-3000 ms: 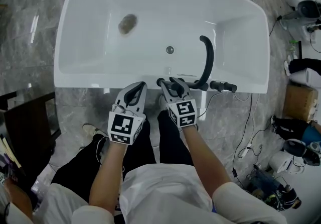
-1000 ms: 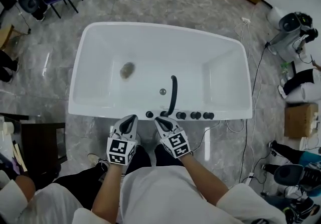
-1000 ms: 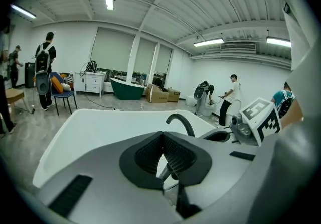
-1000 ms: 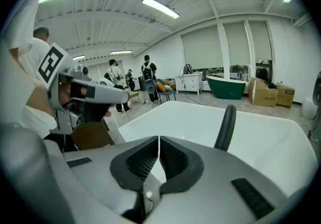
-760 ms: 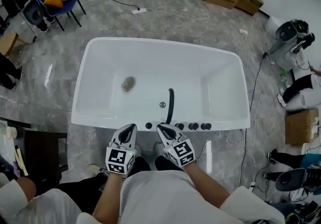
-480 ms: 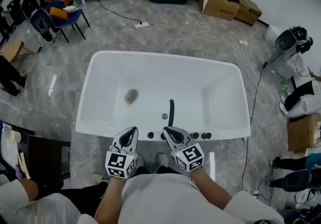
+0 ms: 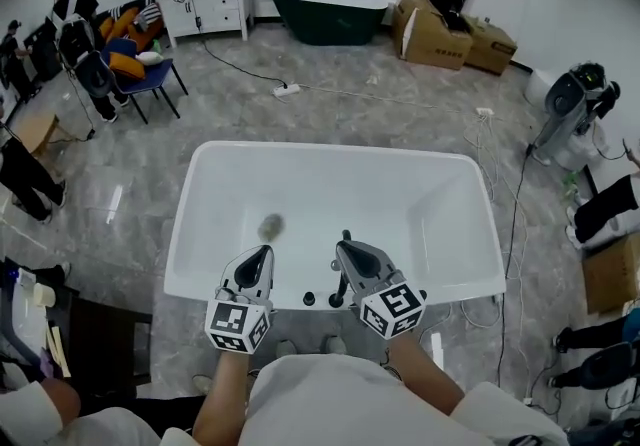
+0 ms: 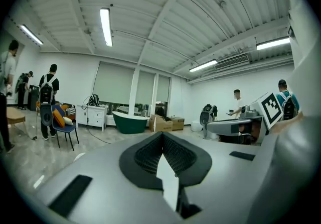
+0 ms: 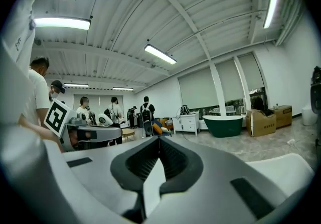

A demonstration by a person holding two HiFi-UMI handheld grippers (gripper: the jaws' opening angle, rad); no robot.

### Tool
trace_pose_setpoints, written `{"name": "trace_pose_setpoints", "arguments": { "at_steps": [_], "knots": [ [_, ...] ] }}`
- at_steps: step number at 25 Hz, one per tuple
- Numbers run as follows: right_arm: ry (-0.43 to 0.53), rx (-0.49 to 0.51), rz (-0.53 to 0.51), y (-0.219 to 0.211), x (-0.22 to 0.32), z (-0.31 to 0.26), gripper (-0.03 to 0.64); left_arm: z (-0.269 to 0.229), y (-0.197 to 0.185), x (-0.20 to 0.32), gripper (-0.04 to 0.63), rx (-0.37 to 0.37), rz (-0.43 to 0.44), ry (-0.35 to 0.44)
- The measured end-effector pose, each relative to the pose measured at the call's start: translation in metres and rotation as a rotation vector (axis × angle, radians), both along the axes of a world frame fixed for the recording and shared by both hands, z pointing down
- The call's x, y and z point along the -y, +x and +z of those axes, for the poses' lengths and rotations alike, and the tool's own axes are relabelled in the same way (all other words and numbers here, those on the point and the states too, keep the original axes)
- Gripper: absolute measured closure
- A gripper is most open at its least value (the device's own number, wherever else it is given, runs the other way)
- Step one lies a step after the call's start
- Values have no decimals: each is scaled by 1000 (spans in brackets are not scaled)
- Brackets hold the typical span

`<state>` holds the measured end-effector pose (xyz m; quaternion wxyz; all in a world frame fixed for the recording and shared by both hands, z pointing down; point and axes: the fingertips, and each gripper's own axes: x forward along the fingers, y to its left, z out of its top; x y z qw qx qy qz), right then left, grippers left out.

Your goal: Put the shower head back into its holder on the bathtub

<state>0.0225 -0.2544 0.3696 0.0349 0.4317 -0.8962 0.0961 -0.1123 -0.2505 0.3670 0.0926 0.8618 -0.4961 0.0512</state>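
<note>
The left gripper [image 7: 257, 256] and the right gripper [image 7: 350, 252] hung above the near rim of the white bathtub [image 7: 455, 286], each with jaws pressed together on nothing. The dark shower head [image 7: 338, 292] stood upright on that rim, just below the right gripper's tips. How deep it sat was unclear. If only loosely seated, it could tip into the tub with neither gripper near enough to steady it.

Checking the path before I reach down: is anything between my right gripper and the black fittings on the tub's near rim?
Nothing visible does. The right gripper, shut and empty, hangs above the near rim of the bathtub. In the head view its body overlaps part of the black fittings, but no object lies between them.
</note>
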Motion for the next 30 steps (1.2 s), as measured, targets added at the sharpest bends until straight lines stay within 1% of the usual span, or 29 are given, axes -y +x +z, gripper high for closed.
{"name": "trace_pose_setpoints", "arguments": {
  "at_steps": [5,10,21,30],
  "knots": [
    [35,28,16,6,9,-28,598,-26,2,10,586,-16,2,43],
    [46,34,26,6,11,-32,598,-35,-2,13,586,-14,8,66],
    [48,34,27,9,13,-34,598,-33,1,13,586,-18,18,60],
    [36,28,23,2,15,-27,598,-26,-5,14,586,-22,26,52]
  ]
}}
